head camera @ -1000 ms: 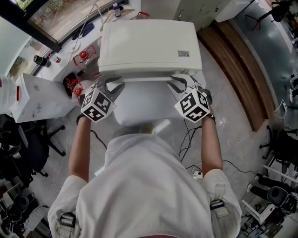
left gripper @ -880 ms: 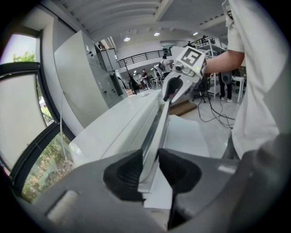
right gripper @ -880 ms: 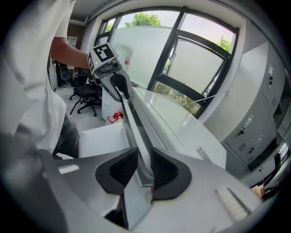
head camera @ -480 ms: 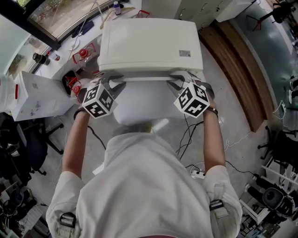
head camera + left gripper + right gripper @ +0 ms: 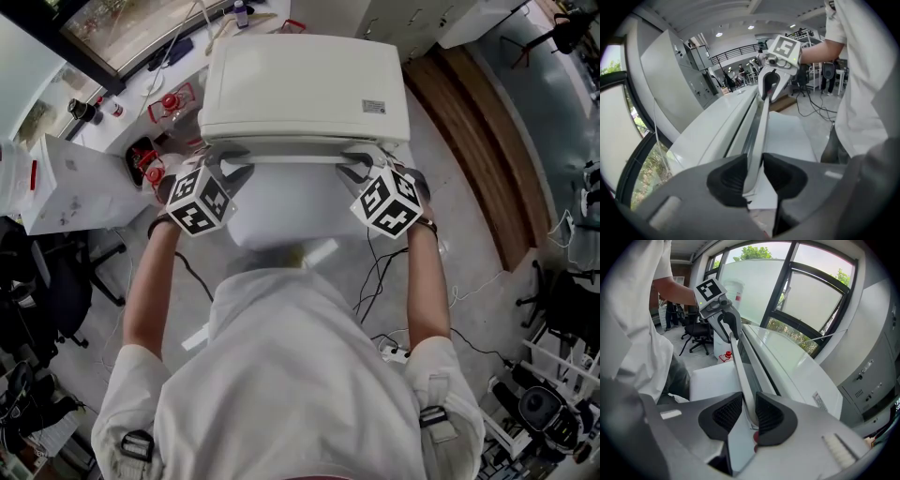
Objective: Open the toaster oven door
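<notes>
The toaster oven is a white box standing directly in front of the person, its flat top facing the head camera. Its door handle, 1 pale bar, runs along the upper front edge, just off the oven body. Whether the door is ajar cannot be told.

The left gripper is clamped on the handle's left end, with both dark ribbed pads pressing the bar between them. The right gripper is clamped on the right end in the same way. Each gripper view shows the bar running from its own jaws to the other gripper at the far end. Both grippers point downward at a slant, and their 2 marker cubes face up.

To the oven's left is a cluttered white desk with red-capped items. Black cables lie on the grey floor to the right.
</notes>
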Motion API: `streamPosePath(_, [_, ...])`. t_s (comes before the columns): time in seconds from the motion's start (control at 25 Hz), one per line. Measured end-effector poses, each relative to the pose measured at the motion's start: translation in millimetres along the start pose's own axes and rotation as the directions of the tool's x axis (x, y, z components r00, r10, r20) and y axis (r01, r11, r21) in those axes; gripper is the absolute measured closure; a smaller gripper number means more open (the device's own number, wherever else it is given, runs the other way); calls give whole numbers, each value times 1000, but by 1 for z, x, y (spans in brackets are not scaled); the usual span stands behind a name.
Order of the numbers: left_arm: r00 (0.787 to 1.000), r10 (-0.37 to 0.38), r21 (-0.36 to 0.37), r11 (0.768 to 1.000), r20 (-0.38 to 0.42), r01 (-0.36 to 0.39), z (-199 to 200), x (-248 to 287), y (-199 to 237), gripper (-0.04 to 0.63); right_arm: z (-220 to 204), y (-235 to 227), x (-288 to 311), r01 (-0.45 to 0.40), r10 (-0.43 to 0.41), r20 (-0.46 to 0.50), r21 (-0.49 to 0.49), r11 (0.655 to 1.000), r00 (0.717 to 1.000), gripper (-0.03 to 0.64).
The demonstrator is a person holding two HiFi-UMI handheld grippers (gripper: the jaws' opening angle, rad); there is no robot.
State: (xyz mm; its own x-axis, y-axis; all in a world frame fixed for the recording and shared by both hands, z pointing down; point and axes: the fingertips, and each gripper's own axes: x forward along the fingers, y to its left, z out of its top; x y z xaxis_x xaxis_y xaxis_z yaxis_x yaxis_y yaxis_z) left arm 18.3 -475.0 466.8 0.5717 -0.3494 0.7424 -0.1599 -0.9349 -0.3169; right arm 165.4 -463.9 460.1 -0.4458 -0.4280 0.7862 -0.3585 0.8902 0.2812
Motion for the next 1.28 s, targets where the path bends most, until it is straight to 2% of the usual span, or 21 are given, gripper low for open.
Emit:
streamPosePath(0.44, [999,21,-10,1000,-49,-22,-5,-2,-32,491,-11,32,-5,-28,28,3,-40,999,1000,541])
streamPosePath(0.68, [998,25,-18,999,-63,-27,-8,-5,-50,492,-15,50,-8,-1,1,4,-67,998,1000,540])
streamPosePath(0.84, [997,4,-10,1000,-83,-5,-13,-5,-64,497,-20,64,-7,-21,21,0,-67,998,1000,540])
streamPosePath(1.28, [999,-12,-15,1000,-53,11,-20,-3,-86,497,-29,85,-2,-33,31,-31,-69,997,999,534])
